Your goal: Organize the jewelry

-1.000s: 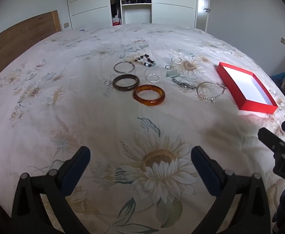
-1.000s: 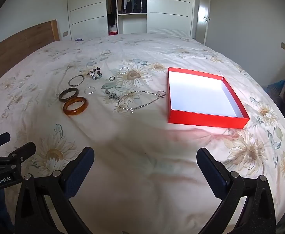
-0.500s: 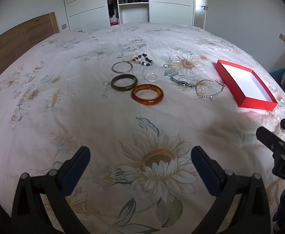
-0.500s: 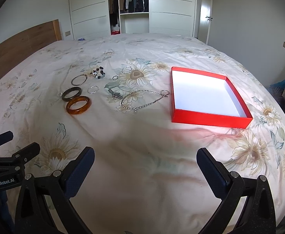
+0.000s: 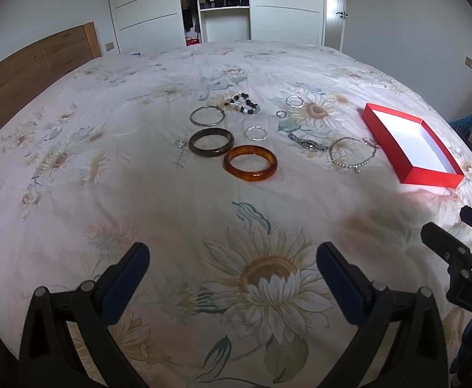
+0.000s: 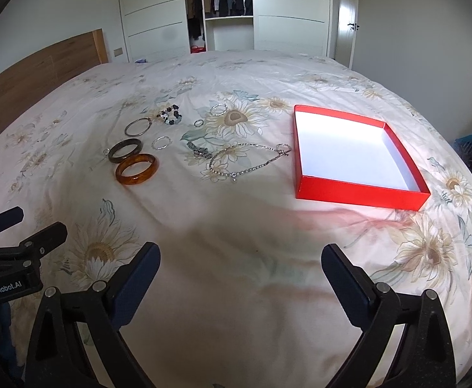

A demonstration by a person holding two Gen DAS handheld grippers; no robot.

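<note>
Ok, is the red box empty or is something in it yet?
Empty: the red box shows only bare white floor; all the jewelry lies outside on the bedspread.

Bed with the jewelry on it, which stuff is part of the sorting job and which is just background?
Part of the job: amber bangle, dark bangle, thin silver bangle, beaded bracelet, silver chain, small rings, empty red box.

Just there: floral bedspread, wooden headboard, open wardrobe, door.
</note>
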